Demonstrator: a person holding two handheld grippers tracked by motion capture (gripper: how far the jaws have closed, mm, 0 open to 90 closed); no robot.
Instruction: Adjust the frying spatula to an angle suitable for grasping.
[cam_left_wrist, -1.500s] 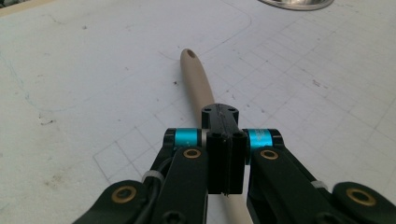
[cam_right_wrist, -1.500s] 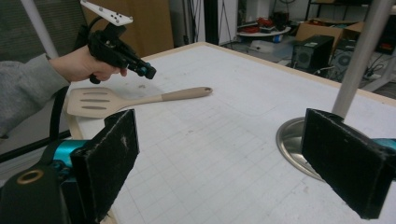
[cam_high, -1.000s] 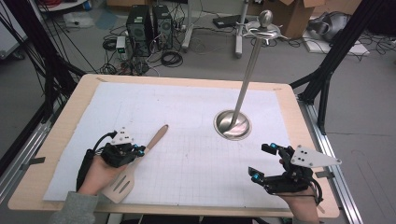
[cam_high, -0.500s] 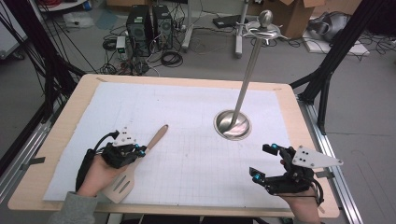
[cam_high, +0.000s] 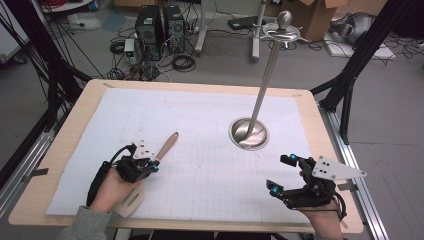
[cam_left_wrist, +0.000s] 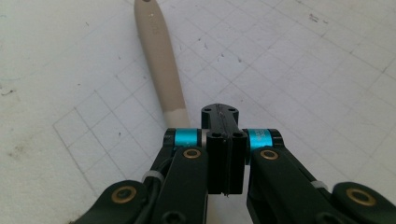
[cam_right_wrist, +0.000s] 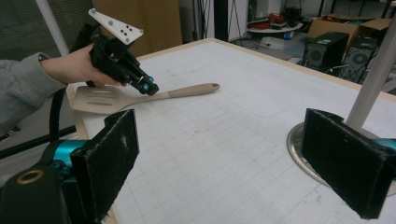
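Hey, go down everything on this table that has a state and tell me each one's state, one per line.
Left claw: shut, empty, just above the spatula's handle.
Right claw: open, empty, hovering near the table's front right.
Spatula: lying flat on the white mat, slotted blade toward the table's front edge, not gripped.
Metal stand: upright on its round base, nothing hanging on it.
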